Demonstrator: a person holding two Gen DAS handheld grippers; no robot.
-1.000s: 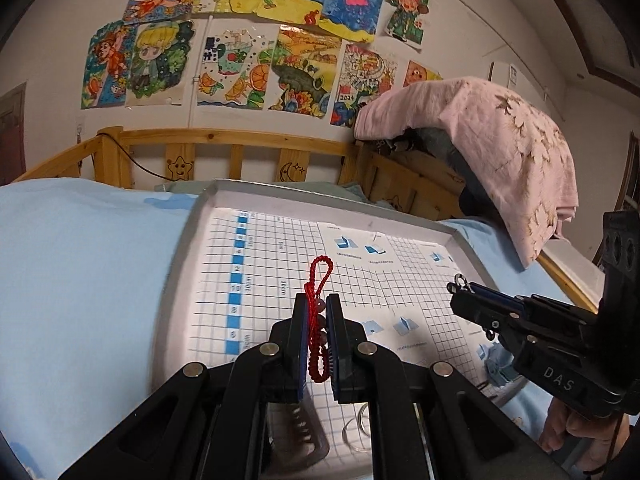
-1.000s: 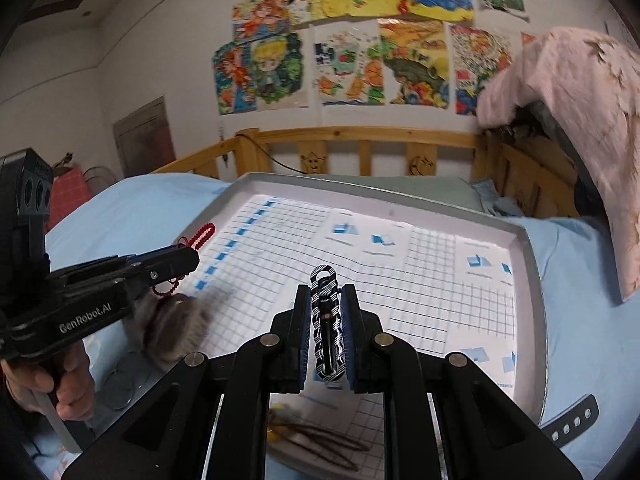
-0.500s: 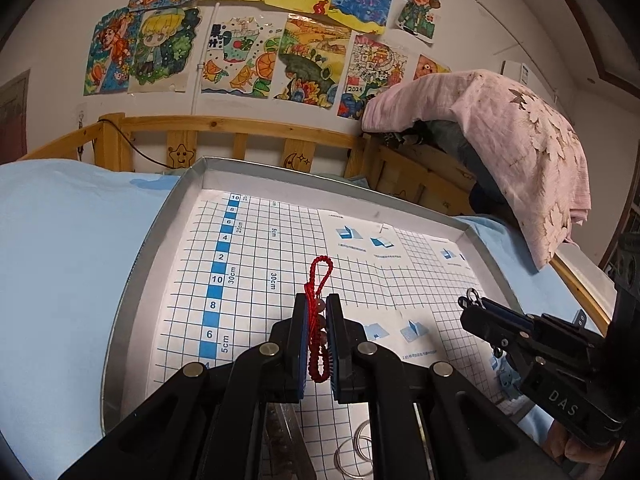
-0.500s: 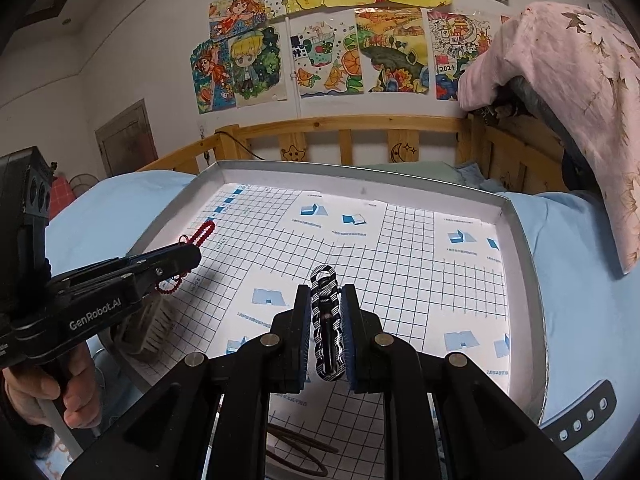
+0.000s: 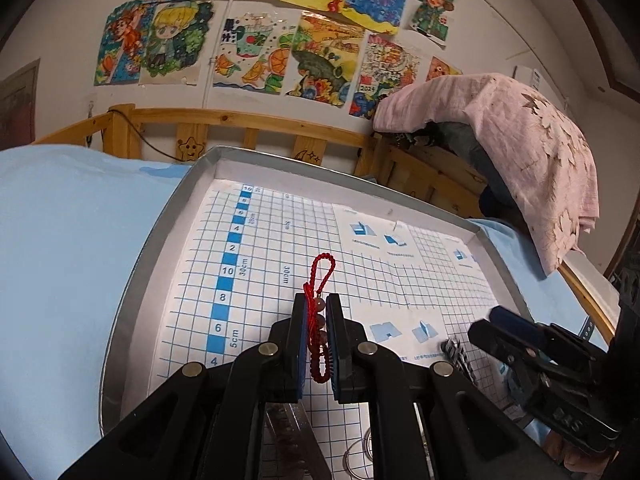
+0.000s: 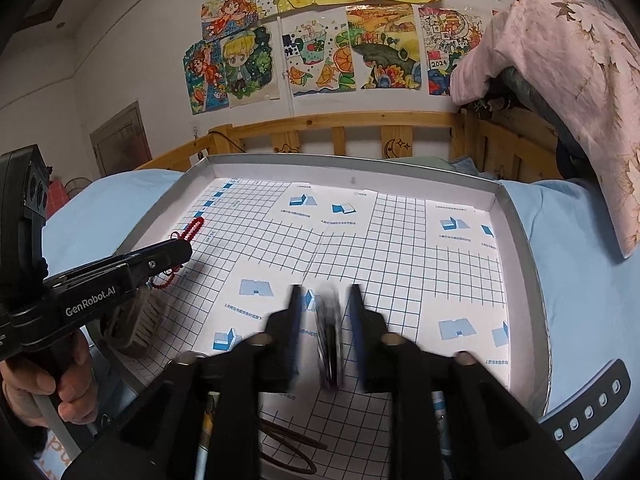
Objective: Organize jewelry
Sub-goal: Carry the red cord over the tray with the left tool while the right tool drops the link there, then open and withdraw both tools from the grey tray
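A shallow grey tray point(image 6: 520, 232) lined with blue grid paper lies on a light-blue bed — drawings point(image 6: 320, 52) cover the wall behind the wooden rail point(image 6: 340, 120). The left gripper point(image 5: 317, 344) is clamped on a red beaded bracelet point(image 5: 320, 276) above the tray; the right gripper point(image 6: 326, 320) is opening, a black-and-white bracelet point(image 6: 330, 344) blurred between its parted fingers.

"GenRobot.AI" on left gripper point(image 6: 176, 250); "30cm", nos. on grid sheet point(image 5: 256, 280)

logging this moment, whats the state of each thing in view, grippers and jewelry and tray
left gripper: shut on the red bracelet
red bracelet: held, its loop sticking out past the fingertips, over the tray
right gripper: jaws opening, pads clear of the black and white bracelet
black and white bracelet: blurred, loose between the jaws
tray: lying flat on the blue sheet, grid paper inside
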